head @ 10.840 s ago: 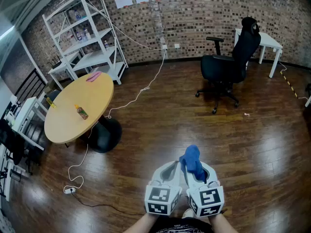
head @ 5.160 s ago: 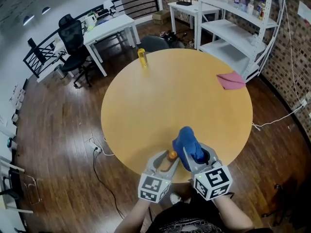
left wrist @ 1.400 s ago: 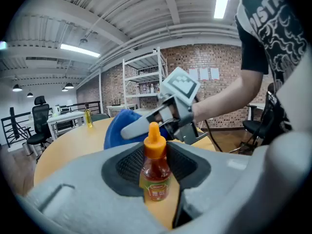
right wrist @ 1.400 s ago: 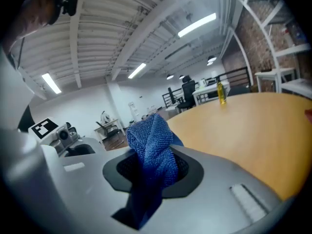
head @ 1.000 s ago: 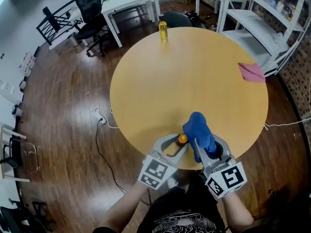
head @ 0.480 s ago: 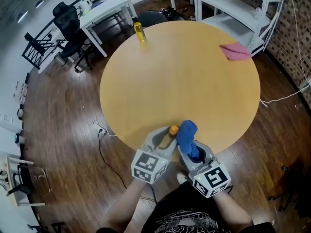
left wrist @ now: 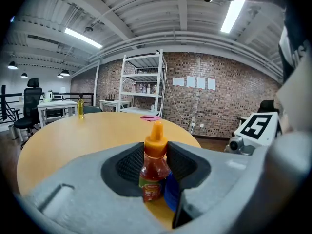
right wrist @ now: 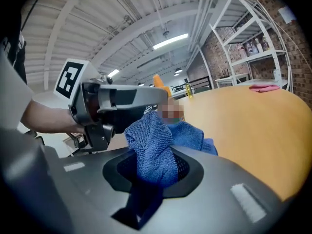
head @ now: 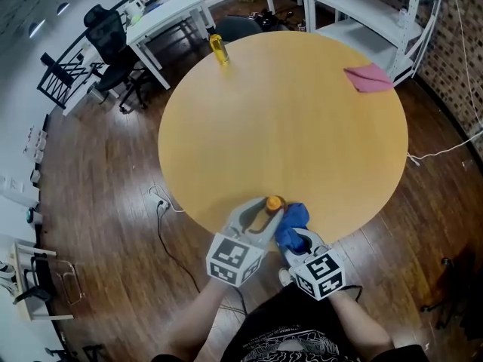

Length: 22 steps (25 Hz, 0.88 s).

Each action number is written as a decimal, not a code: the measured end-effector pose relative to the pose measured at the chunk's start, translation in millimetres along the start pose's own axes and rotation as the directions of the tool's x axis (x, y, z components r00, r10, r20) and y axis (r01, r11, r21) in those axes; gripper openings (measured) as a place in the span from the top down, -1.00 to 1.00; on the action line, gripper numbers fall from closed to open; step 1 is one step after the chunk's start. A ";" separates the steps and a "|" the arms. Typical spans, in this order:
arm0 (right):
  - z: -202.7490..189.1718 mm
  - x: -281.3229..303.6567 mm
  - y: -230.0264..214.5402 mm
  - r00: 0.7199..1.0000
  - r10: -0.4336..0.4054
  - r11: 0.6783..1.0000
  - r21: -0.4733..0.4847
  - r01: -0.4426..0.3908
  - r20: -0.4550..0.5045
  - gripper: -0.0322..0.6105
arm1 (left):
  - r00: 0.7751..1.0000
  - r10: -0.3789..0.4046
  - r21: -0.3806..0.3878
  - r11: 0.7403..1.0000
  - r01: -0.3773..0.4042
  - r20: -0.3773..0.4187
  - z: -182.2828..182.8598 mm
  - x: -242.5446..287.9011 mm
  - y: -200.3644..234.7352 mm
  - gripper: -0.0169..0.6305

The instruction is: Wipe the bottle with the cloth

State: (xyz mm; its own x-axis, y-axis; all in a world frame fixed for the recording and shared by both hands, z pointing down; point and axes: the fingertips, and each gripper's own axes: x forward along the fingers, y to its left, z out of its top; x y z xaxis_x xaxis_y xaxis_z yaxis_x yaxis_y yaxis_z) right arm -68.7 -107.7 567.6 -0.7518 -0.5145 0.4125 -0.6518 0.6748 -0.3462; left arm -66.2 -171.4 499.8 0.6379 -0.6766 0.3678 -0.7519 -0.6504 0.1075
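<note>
Bottle (head: 274, 202), orange-capped, stands upright at the surface's (head: 287, 127) near edge, clamped between the left tool's (left wrist: 156, 165) jaws. Blue cloth (head: 293, 219), pinched tight in the right tool (right wrist: 153, 168), touches its side at that edge. Across the surface sit a yellow bottle (head: 218, 49) and a pink cloth (head: 369, 78). Beyond the surface are white shelves (head: 377, 10) and a dark wood floor (head: 98, 202).
</note>
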 end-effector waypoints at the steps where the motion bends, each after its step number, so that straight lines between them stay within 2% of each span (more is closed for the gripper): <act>1: -2.4 1.0 0.2 1.000 0.000 1.000 0.000 0.000 -0.015 0.64 | 1.000 -0.003 0.001 1.000 0.003 0.005 0.2 -0.8 -0.8 0.50; 4: -1.4 -0.4 1.8 1.000 -0.008 1.000 -0.024 0.007 -0.025 0.64 | 0.999 -0.016 -0.009 1.000 0.016 0.045 3.9 -5.4 -3.5 0.50; 7: 8.7 -9.5 7.8 1.000 -0.013 0.998 -0.068 0.014 0.006 0.64 | 0.996 -0.004 -0.018 1.000 0.005 0.090 8.3 -14.4 -3.2 0.50; 11: 40.4 -25.8 38.8 0.994 0.080 0.992 -0.102 -0.072 0.077 0.64 | 0.988 0.075 -0.009 0.997 -0.074 0.134 16.3 -40.1 9.7 0.50; 14: 68.7 -32.5 65.6 0.978 0.156 0.981 -0.136 -0.137 0.142 0.64 | 0.977 0.143 -0.005 0.990 -0.144 0.158 20.1 -63.2 22.4 0.50; 17: 99.7 -33.6 76.6 0.956 0.182 0.978 -0.139 -0.153 0.230 0.64 | 0.969 0.187 -0.004 0.982 -0.188 0.163 20.9 -76.1 32.4 0.50; 22: 135.0 -21.9 79.1 0.911 0.247 0.968 -0.125 -0.217 0.331 0.64 | 0.951 0.245 -0.064 0.969 -0.237 0.190 23.2 -95.7 47.5 0.50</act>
State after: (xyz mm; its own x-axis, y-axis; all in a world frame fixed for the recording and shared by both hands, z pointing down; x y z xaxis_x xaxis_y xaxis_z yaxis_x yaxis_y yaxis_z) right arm -117.4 -114.5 417.5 -0.8789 -0.4769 0.0113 -0.4552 0.8313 -0.3190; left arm -159.1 -145.5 448.2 0.4538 -0.8682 0.2008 -0.8908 -0.4479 0.0765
